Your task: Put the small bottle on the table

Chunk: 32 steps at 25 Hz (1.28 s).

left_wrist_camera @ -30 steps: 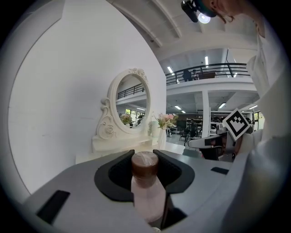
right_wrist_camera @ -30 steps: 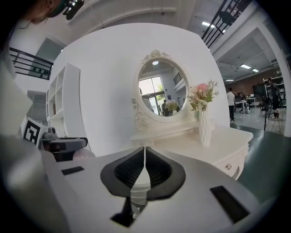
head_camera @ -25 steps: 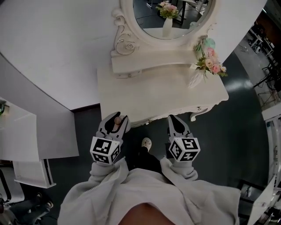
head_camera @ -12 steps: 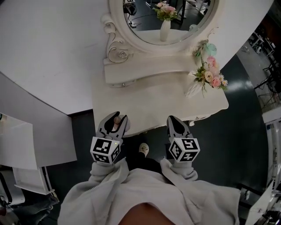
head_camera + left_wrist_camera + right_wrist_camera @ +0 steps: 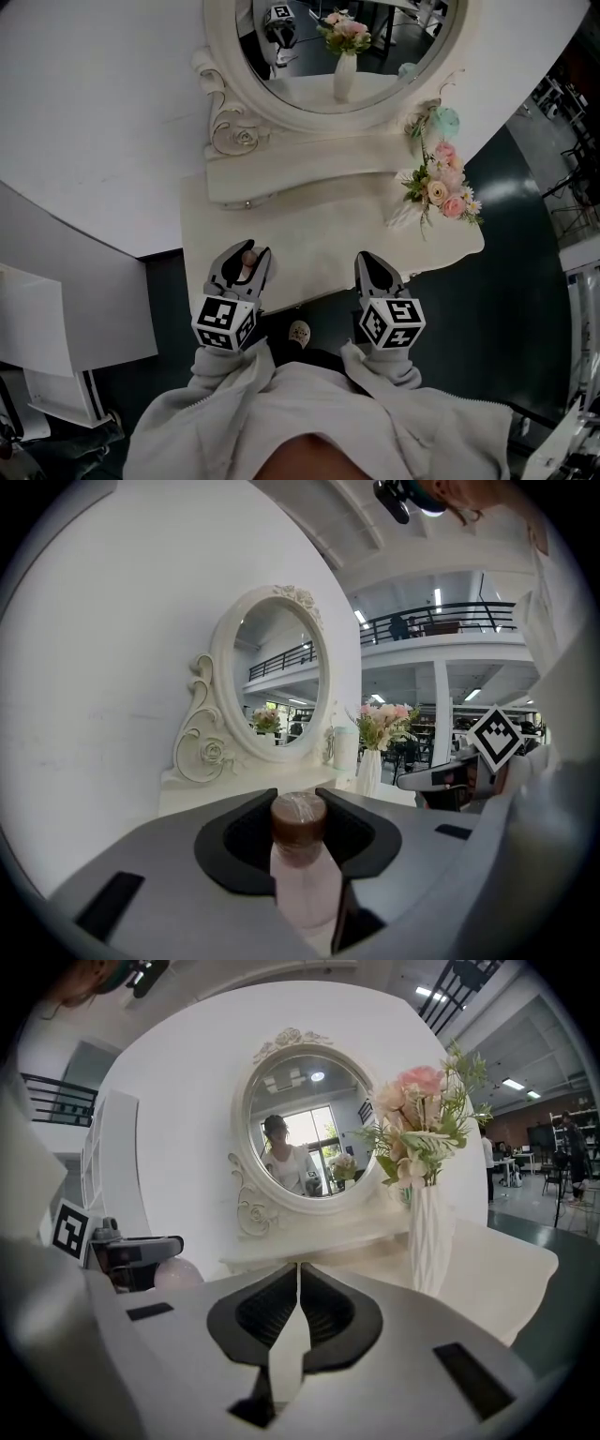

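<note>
Now both point forward at the table point(image 5: 319, 230): left gripper point(image 5: 244, 255) pinches the small bottle point(image 5: 302, 874), right gripper's point(image 5: 368, 261) jaws pressed together.

Small pale-pink bottle point(image 5: 305, 883), brown cap forward, in left tongs point(image 5: 249, 251)

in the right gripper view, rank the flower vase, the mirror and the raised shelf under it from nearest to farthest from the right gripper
From the right gripper, whose jaws are together:
1. White flower vase, nearest, ahead and to the right.
2. Raised shelf, straight ahead, just under the mirror.
3. Oval mirror, farthest, standing above and behind the shelf.
</note>
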Each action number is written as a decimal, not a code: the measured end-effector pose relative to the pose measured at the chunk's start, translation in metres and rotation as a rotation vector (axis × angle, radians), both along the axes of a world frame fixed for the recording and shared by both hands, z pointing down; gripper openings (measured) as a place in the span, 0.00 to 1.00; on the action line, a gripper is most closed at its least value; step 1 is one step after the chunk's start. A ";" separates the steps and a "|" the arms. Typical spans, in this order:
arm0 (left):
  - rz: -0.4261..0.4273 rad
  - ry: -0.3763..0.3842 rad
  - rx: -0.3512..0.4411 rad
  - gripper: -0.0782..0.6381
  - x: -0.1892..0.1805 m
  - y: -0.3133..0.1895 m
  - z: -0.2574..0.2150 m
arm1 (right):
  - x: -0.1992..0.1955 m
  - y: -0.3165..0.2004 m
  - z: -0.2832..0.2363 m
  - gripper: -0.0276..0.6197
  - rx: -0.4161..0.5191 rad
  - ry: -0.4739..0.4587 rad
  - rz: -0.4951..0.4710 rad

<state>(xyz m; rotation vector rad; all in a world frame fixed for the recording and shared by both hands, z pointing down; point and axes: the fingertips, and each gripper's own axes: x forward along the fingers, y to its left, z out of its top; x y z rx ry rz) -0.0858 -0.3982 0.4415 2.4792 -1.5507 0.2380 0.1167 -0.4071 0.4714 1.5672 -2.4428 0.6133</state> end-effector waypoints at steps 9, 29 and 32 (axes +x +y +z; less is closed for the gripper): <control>0.056 -0.019 0.025 0.30 0.028 -0.023 -0.004 | 0.012 -0.013 0.008 0.10 0.001 -0.022 -0.002; 0.188 -0.016 0.023 0.30 0.077 -0.133 -0.017 | 0.024 -0.032 0.026 0.10 -0.037 -0.034 0.067; 0.198 -0.015 0.025 0.30 0.083 -0.158 -0.016 | 0.022 -0.040 0.030 0.10 -0.049 -0.038 0.074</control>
